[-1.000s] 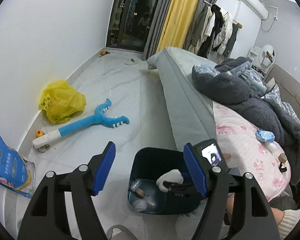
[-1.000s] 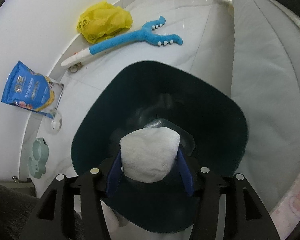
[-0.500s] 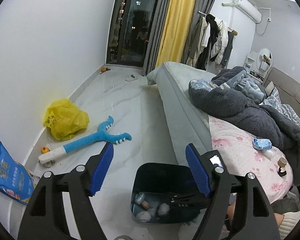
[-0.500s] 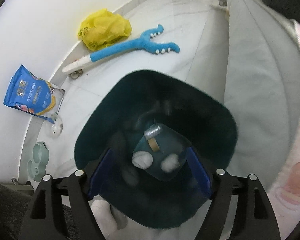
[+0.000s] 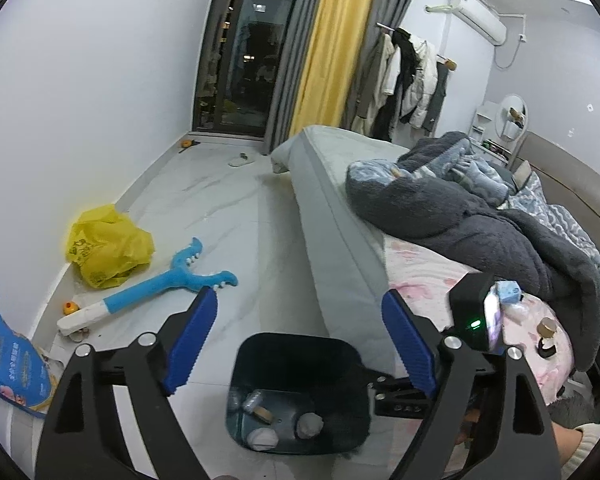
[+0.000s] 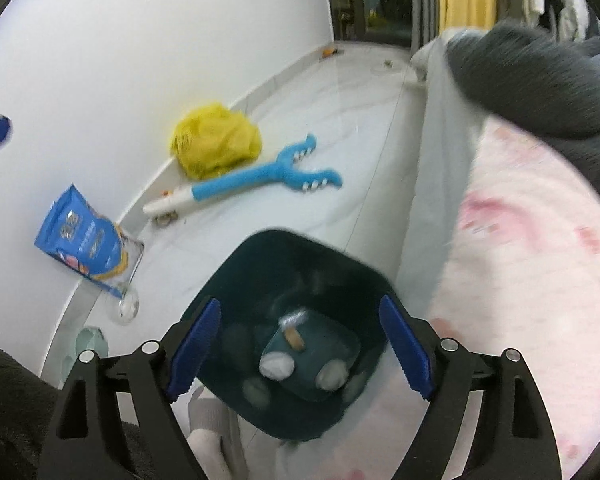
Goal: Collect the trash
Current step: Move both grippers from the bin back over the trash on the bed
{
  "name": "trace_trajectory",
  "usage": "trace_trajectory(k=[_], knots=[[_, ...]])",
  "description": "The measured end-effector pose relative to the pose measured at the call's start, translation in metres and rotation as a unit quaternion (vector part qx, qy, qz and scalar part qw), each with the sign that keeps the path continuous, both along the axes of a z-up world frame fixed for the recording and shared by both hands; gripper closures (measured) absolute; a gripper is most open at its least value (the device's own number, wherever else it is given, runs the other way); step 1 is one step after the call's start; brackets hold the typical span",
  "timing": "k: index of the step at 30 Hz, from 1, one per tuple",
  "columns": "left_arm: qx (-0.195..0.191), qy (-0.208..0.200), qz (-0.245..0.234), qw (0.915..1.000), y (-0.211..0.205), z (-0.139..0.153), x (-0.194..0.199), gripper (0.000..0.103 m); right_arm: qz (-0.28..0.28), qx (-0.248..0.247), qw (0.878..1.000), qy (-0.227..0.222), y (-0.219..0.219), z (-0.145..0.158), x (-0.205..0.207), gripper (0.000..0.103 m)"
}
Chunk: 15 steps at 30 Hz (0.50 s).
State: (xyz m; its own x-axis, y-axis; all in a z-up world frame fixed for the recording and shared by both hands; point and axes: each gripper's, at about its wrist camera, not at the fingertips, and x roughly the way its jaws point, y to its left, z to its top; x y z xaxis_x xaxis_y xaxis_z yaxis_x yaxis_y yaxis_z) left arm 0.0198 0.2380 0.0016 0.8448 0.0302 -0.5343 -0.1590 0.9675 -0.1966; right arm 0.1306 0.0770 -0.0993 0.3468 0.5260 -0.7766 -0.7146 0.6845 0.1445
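The dark trash bin [image 6: 296, 344] stands on the floor [image 5: 228, 216] just beside the bed [image 5: 340, 240], with white crumpled wads [image 6: 276, 366] and a small bottle [image 6: 294, 338] lying at its bottom. The right hand-held gripper [image 6: 300, 354] hovers over the bin's mouth, its jaws opening and nothing between them; the left hand-held gripper [image 5: 300, 346] hangs above the near floor, likewise opening and empty. More trash seems to wait on the pink sheet at the bed's right edge: a blue-white scrap [image 5: 508, 292] and a small capped bottle [image 5: 546, 330]. Reaching there could go wrong if a jaw snags the grey blanket [image 5: 480, 216] or knocks the bottle over. A careless swing might also tip the light bin, spilling the wads. The yellow bag [image 5: 108, 248], far left by the wall, could tear if pinched thinly.
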Motion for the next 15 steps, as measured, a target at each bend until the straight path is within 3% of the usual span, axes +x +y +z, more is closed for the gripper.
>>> trace_trajectory(k=[15], knots=[[-0.008,0.034,-0.053,0.998,-0.068,-0.011,0.042,0.008,-0.048,0.028,0.996,-0.076,-0.091,0.045,0.005,0.012]])
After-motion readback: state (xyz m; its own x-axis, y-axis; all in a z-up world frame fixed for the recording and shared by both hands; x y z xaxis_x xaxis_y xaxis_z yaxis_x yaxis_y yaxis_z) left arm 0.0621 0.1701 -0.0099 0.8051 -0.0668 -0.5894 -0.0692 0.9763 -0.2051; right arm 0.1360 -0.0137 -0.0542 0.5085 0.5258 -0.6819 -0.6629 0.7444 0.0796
